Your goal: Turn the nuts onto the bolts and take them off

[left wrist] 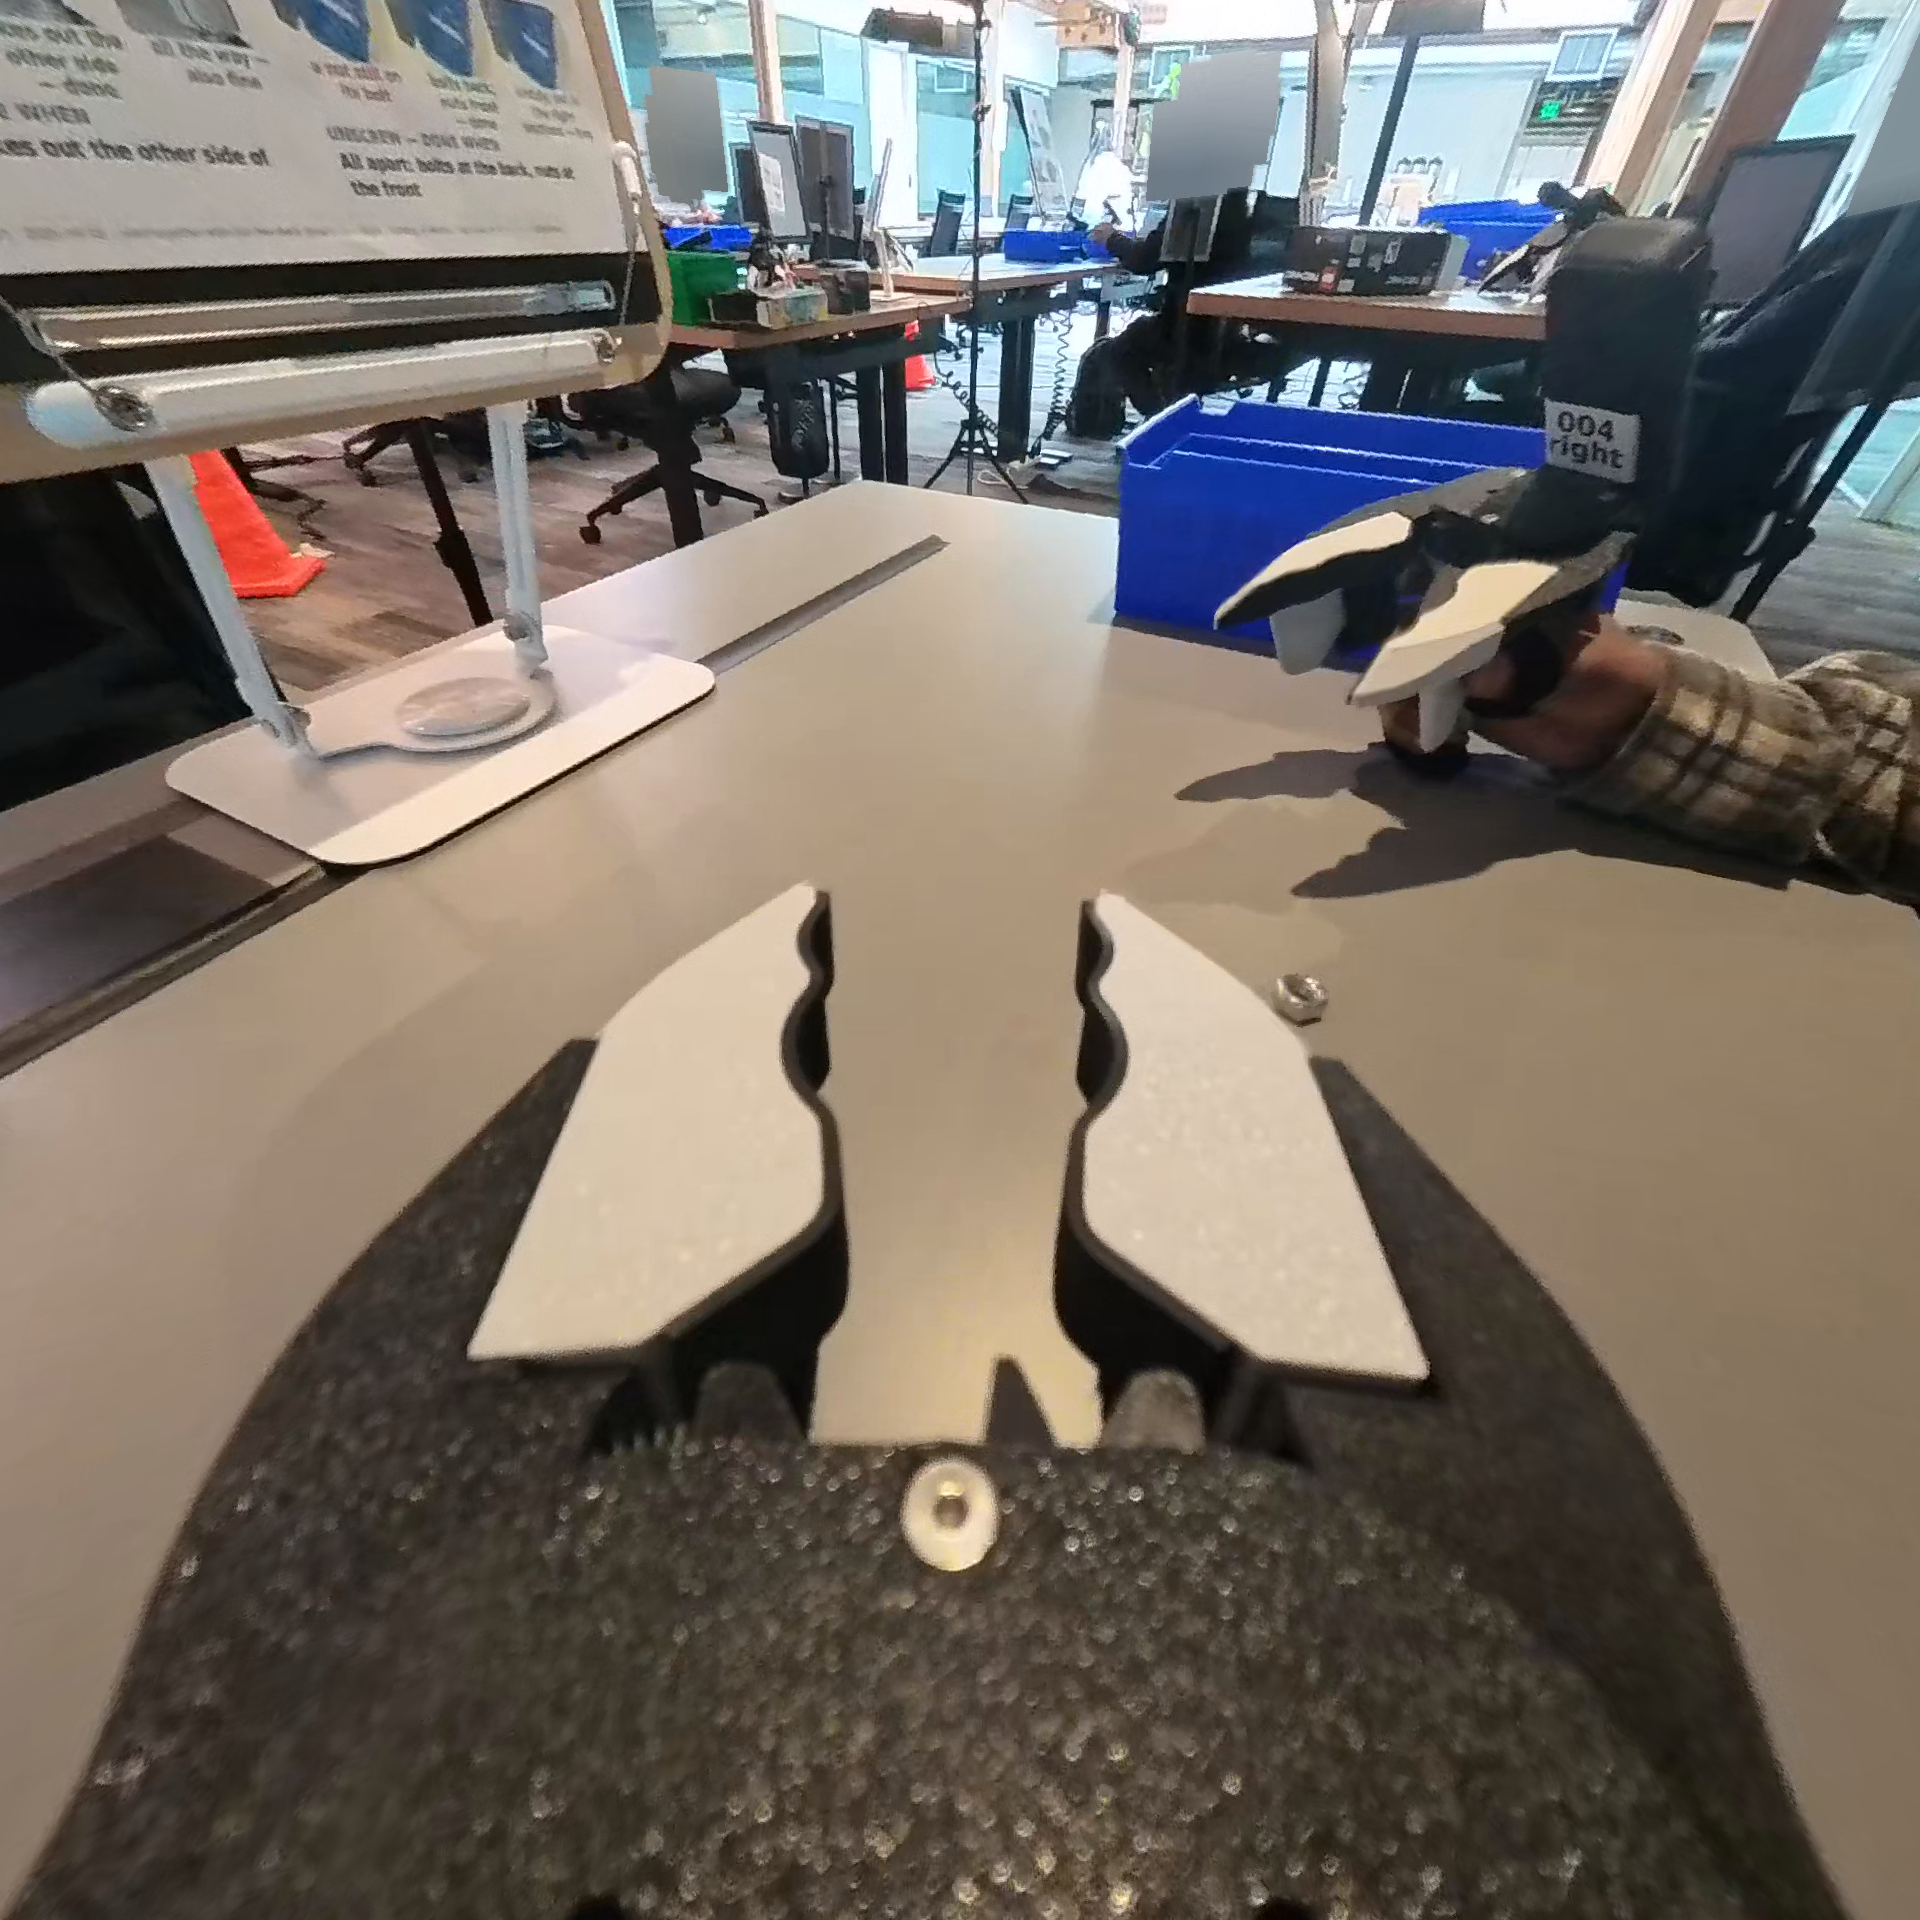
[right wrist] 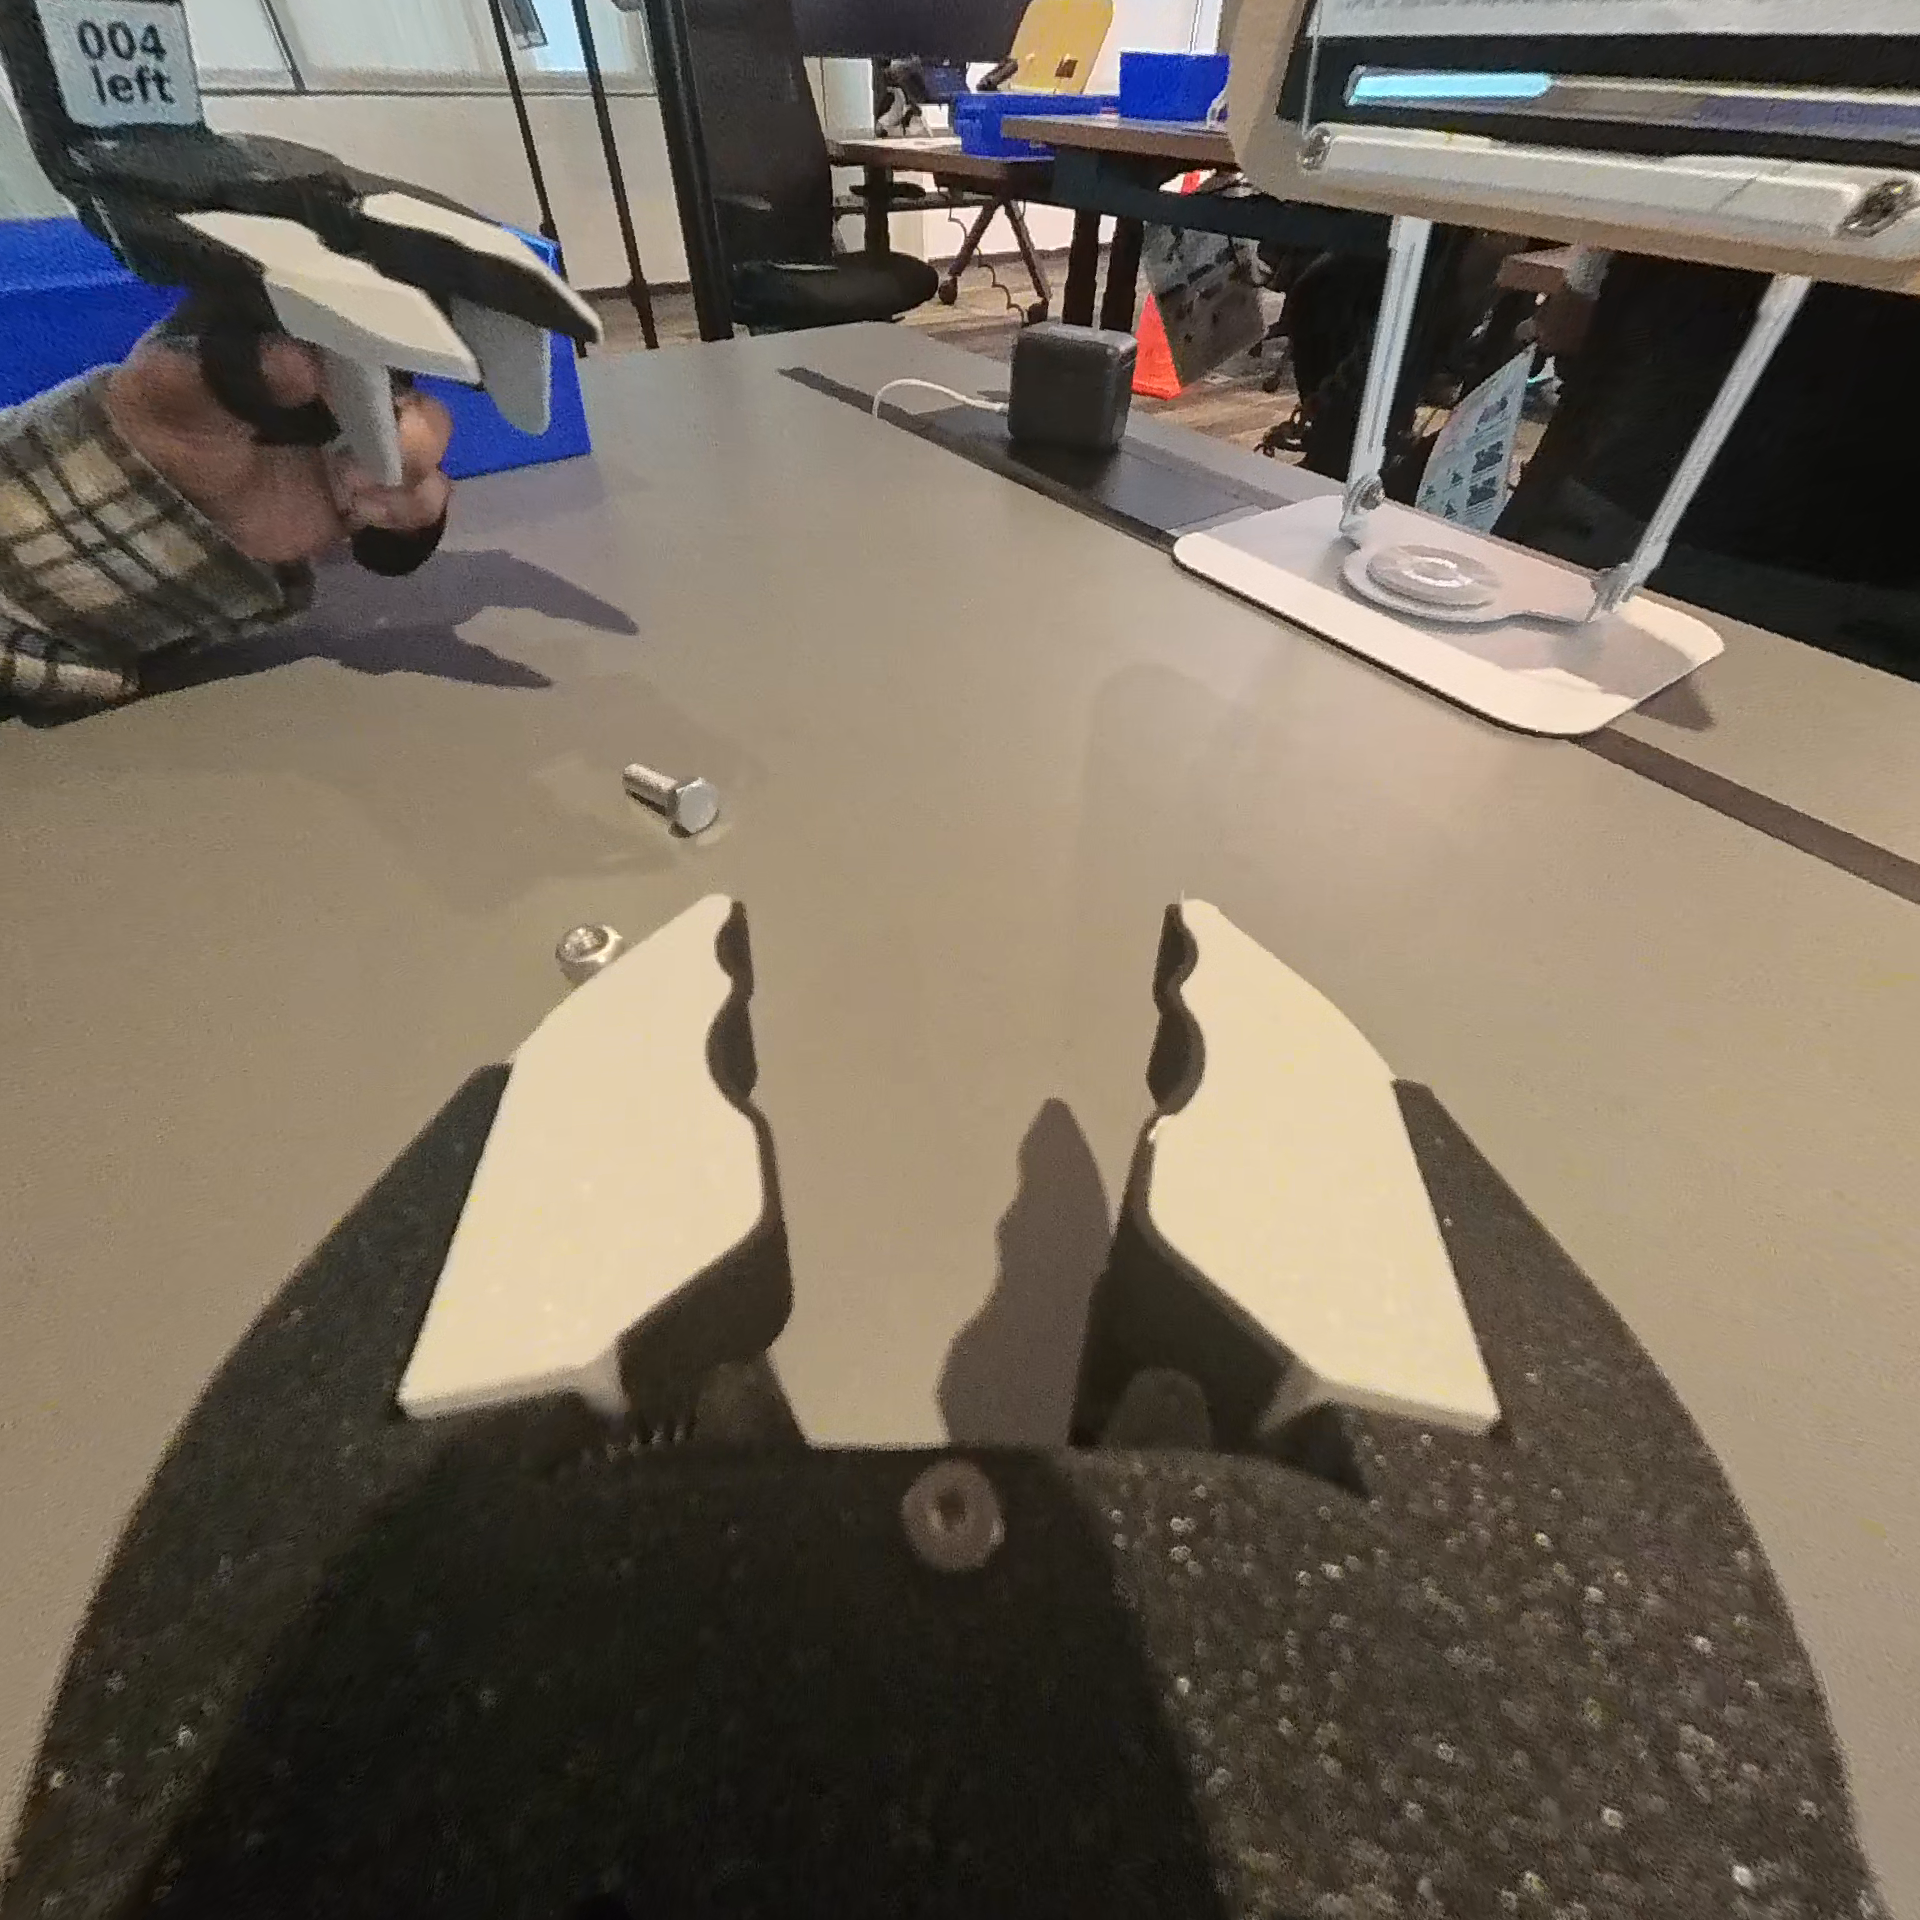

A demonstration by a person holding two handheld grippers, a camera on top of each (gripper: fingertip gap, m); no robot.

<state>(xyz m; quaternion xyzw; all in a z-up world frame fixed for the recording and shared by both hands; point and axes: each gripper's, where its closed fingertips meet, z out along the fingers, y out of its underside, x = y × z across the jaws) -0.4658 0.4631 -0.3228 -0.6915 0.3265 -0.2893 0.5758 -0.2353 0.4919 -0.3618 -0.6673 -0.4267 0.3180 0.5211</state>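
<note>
I have both grippers wide open and empty: left gripper [left wrist: 954, 935], right gripper [right wrist: 954, 940]. The nut [right wrist: 587, 948] lies on the table [right wrist: 1039, 675] just beside my right claw, the bolt [right wrist: 673, 798] near it, apart. I judge pick-up comes next: one piece per claw.

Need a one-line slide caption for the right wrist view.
Open right gripper above a grey table, loose bolt and nut lying ahead-left, apart.

Grey table [right wrist: 1039, 644]: bolt [right wrist: 673, 798], nut [right wrist: 585, 948], stand [right wrist: 1455, 623].
</note>
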